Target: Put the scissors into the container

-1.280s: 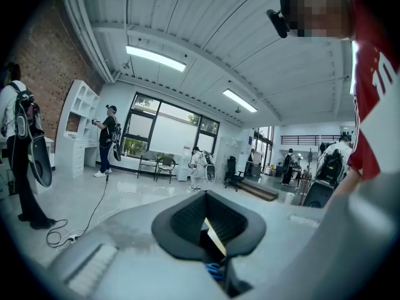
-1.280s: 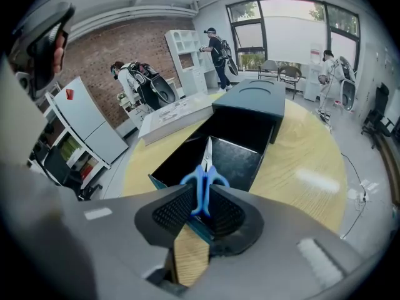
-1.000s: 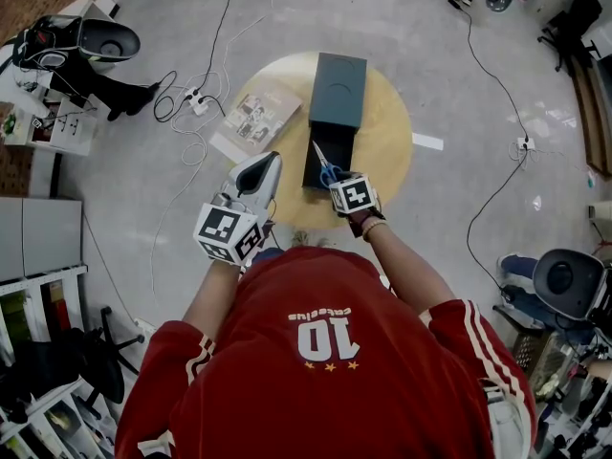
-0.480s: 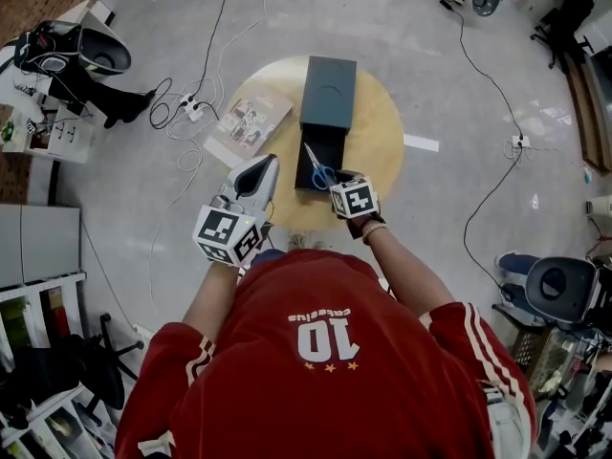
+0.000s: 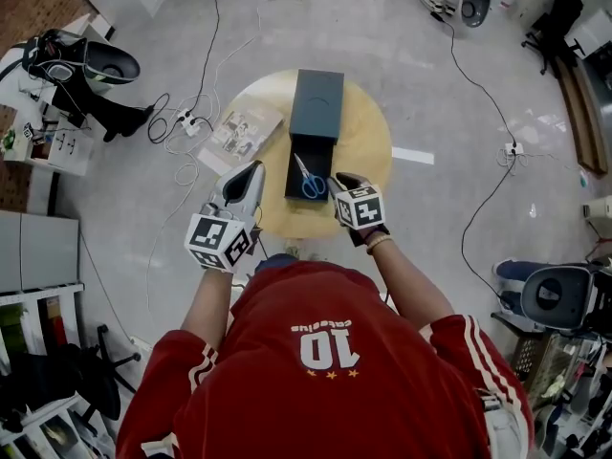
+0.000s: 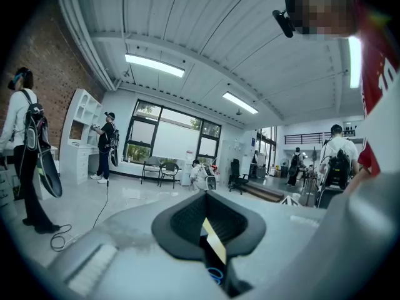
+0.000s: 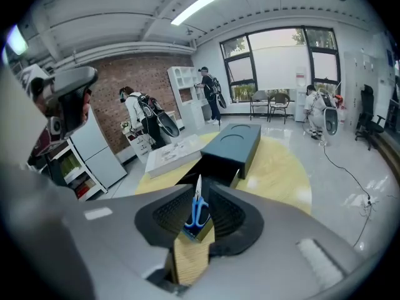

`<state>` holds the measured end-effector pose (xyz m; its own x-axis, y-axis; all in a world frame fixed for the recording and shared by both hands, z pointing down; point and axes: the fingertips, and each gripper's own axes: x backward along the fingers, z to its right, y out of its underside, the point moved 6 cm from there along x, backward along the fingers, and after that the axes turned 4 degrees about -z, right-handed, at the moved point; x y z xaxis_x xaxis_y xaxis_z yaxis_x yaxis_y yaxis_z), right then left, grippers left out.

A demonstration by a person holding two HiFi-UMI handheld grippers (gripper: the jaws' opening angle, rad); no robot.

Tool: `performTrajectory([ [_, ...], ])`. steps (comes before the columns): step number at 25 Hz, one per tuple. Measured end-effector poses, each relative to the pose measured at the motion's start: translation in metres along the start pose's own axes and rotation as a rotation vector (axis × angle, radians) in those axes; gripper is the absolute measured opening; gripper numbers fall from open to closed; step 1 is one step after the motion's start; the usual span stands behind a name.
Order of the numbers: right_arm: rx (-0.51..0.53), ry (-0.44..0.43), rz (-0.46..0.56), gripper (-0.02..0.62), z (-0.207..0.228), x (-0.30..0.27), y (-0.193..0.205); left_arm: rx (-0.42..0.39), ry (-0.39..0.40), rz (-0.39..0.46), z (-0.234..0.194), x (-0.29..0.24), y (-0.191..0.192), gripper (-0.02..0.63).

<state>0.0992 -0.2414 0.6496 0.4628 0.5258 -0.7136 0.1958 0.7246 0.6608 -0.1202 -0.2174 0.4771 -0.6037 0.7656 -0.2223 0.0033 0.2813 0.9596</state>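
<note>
the blue-handled steel scissors (image 5: 308,178) lie inside the dark rectangular container (image 5: 316,103), blades pointing away from the person, just left of the spread, empty right gripper (image 5: 341,180). the left gripper (image 5: 246,174), tips pressed together, hangs farther off.

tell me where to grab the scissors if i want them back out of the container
Probably the blue handles, from straight above with the right hand-held gripper, which is nearest. The scissors lie flat in the open part of the container, handles toward the person and blades pointing away. Its walls would likely block a sideways approach.
</note>
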Motion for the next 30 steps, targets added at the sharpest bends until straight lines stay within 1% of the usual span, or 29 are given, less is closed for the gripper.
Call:
performTrajectory([
  [4,0.025,0.004,0.097,0.083,0.004,0.038,-0.015,-0.013,-0.001,0.013,0.014,0.002,-0.001,0.003],
  [9,0.087,-0.007,0.242,0.083,-0.005,0.101,-0.039,-0.030,0.003,0.037,0.033,0.006,-0.005,0.003],
  [16,0.133,-0.028,0.422,0.083,-0.019,0.179,-0.070,-0.040,0.012,0.071,0.058,0.008,-0.016,0.003],
  [21,0.152,-0.047,0.510,0.080,-0.031,0.213,-0.086,-0.058,0.014,0.097,0.070,0.012,-0.028,0.003],
  [22,0.154,-0.048,0.523,0.070,-0.033,0.217,-0.088,-0.061,0.014,0.104,0.072,0.013,-0.031,0.003],
  [30,0.183,-0.065,0.582,0.041,-0.051,0.240,-0.096,-0.089,0.027,0.127,0.086,0.015,-0.045,0.003],
])
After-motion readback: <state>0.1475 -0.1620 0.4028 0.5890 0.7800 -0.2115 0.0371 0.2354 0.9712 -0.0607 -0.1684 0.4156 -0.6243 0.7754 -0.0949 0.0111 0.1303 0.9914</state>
